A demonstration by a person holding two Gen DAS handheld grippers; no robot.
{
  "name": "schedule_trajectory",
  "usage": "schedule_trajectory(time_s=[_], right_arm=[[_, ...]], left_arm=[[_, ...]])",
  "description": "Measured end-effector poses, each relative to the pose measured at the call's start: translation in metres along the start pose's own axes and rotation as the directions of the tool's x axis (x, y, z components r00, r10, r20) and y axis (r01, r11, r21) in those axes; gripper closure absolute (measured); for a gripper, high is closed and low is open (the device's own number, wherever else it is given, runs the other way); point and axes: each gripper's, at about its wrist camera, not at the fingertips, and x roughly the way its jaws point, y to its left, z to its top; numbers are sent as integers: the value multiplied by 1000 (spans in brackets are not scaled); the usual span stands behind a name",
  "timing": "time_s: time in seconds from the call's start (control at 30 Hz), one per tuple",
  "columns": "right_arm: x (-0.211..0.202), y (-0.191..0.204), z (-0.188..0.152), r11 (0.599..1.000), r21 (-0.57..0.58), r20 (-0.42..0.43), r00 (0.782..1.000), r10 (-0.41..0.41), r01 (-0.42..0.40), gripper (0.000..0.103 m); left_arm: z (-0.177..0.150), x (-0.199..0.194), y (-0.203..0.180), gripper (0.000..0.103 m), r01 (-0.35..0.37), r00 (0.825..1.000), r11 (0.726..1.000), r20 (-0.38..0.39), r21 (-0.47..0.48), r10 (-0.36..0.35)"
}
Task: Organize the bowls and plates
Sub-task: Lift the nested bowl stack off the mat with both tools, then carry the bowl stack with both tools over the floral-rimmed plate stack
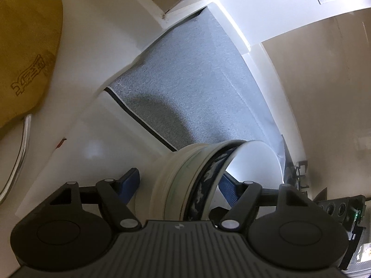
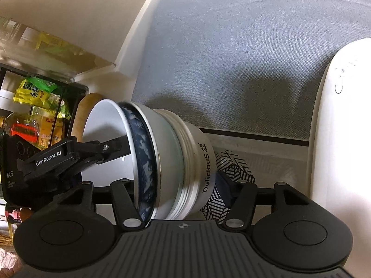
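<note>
From the left wrist camera, the left gripper point(image 1: 180, 185) has its two blue fingers set wide around a stack of nested bowls point(image 1: 197, 178) lying on its side: one finger point(image 1: 129, 183) sits just left of the cream base, the other point(image 1: 228, 188) reaches inside the white mouth on the right. Whether the left finger actually presses the base I cannot tell, though the stack fills the gap between them. Beyond it lies a grey liner mat point(image 1: 197, 81) on a white shelf point(image 1: 76, 143). A yellow cloth point(image 1: 25, 46) hangs far left.

From the right wrist camera, the same stack point(image 2: 162, 162) sits between the fingers of the right gripper point(image 2: 176, 183), jaws wide, rim to the left and the "Delicious" base to the right. Its right finger point(image 2: 223, 187) is at the base; the left one is hidden behind the rim, so the grip itself is unclear. The other gripper's finger point(image 2: 111, 148) enters the white bowl from the left. A patterned black-and-white dish point(image 2: 229, 173) lies just behind the base, and a white tub point(image 2: 347, 127) stands to the right.

The stack looks mid-carry toward the mat. To do it well, I'd keep both grippers moving together, since nested bowls held sideways could slide apart, then turn the stack base-down and set it clear of the patterned dish before letting go
</note>
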Motion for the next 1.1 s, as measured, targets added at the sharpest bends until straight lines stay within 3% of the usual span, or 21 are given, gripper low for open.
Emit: schedule_trajectory(time_s=[1.1], right_arm=[[-52,-14,1,998,40,157,987,-46,40,41]], left_arm=[[-5,15,-54,25,40,999,997,-38,67,-38]])
